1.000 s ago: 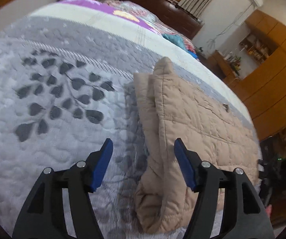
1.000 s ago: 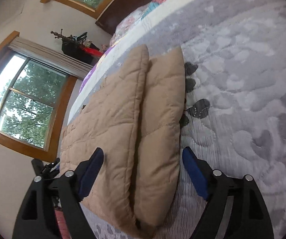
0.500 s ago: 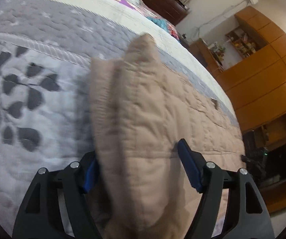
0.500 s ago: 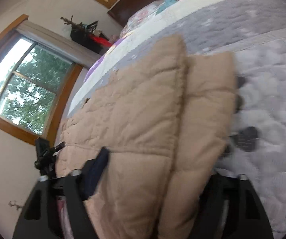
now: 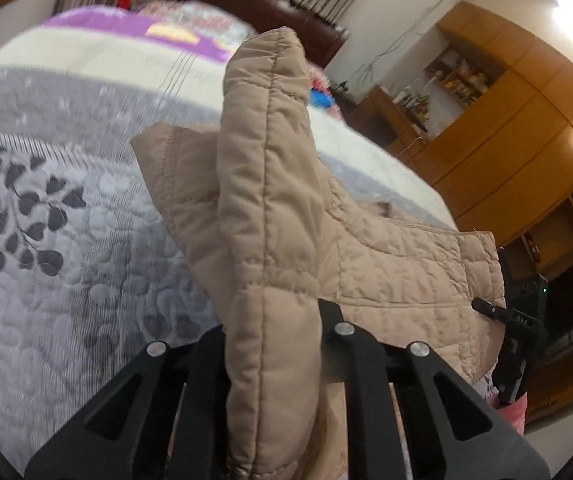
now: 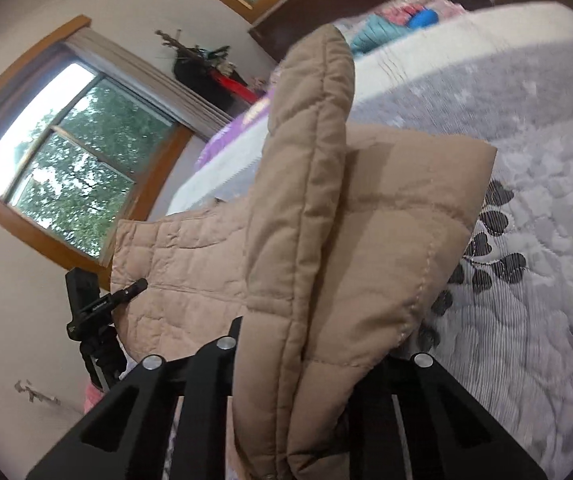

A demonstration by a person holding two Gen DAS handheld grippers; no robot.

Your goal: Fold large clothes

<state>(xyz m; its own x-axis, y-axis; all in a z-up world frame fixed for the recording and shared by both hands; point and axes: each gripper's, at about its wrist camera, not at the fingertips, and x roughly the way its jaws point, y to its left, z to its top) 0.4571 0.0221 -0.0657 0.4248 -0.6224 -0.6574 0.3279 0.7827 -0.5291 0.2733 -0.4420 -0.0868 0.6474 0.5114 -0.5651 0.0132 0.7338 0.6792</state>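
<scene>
Grey quilted bedspread with a dark leaf print covers the bed in a bedroom with wooden wardrobes on one side and a wood-framed window on the other. On it, near the bed's near edge, lies a tan quilted padded jacket, already doubled into a long thick roll. Each end of that roll is pinched in a black two-finger gripper held by a person: the left gripper has its jaws closing narrowly on the stitched folded edge, padding bulging between and above them, and the right gripper is closing the same way on the other end, with two layers of the fold between its jaws.

Both ends are caught at once, it seems, so the bulky garment can be raised evenly and carried over for the next fold without the layers sliding apart. Gripping the folded edges and not a single loose layer should keep the stack together.

Viewed from either wrist, the clamped portion rises as a tall flap tilted away toward the headboard, while the rest of the jacket sags sideways to the mattress. Its long axis appears to run along the near edge of the bed, from one gripper to the other. A black tripod-mounted device stands just off that edge.
</scene>
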